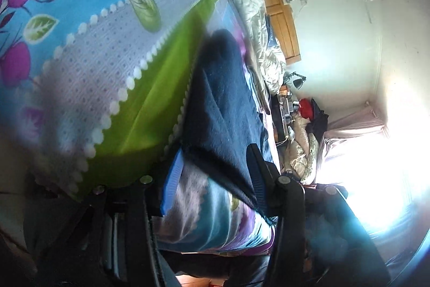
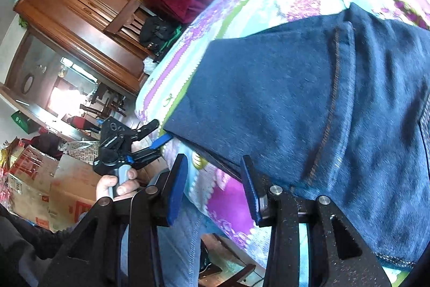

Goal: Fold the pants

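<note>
So the dark blue pants (image 2: 309, 104) are lying on the bed (image 1: 88, 50), on top of a flowery blue, green and purple bedspread, with their edge right at the side of the mattress. The left hand-held gripper (image 1: 215, 179) is spread wide; its right finger touches the edge of the pants and the fabric runs into the gap, but nothing is pinched. The right hand-held gripper (image 2: 215, 187) is wide open too, at the pants' near edge, with one blue pad against the denim. A hand (image 2: 115, 184) holds the left one's handle in the right wrist view.
</note>
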